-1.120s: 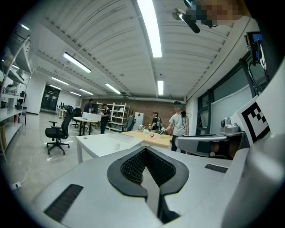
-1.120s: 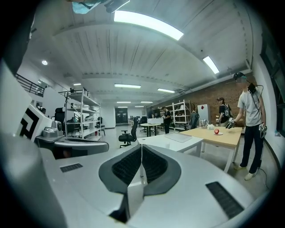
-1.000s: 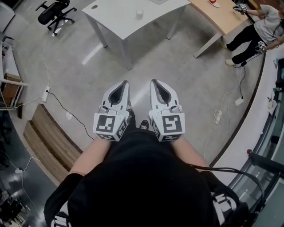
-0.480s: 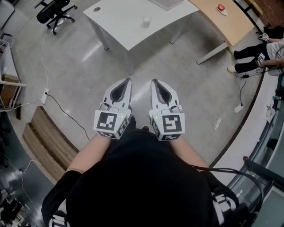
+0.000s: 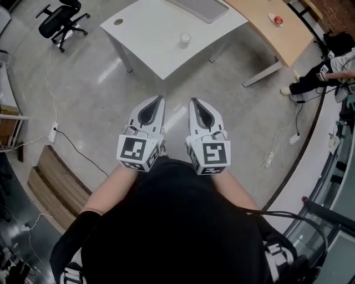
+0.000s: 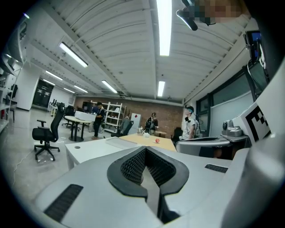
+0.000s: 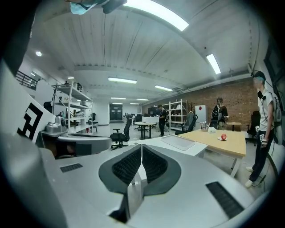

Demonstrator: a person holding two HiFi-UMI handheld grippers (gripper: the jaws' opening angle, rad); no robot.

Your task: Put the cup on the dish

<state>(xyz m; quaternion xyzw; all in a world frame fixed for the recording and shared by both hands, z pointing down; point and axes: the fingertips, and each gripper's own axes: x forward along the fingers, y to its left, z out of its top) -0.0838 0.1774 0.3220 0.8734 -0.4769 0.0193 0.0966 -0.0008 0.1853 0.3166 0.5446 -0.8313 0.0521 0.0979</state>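
- Cup, small and pale, stands upright on the white counter, toward its right side and well apart from both tools; from above its contents cannot be told
- Flat grey tray lies on the same counter beyond the cup and apart from it, partly cut off by the top edge of the head view
- Wooden counter stands just to the right of the white one; on it a small white plate carries a red round thing
- Left hand-held gripper is held out over the grey floor, short of the white counter; its ribbed black pads meet at the tip, jaws pressed together with nothing between them
- Right hand-held gripper lies parallel and just beside the left one, not touching it; its pads are likewise closed tight on nothing
- Left marker cube and right marker cube each show a black-and-white square pattern, not letters
- Second person is at the far end of the wooden counter, wearing small square markers too small to read
- Metal shelving in the right gripper view holds things too small to name
- Black office chair stands on the floor left of the white counter
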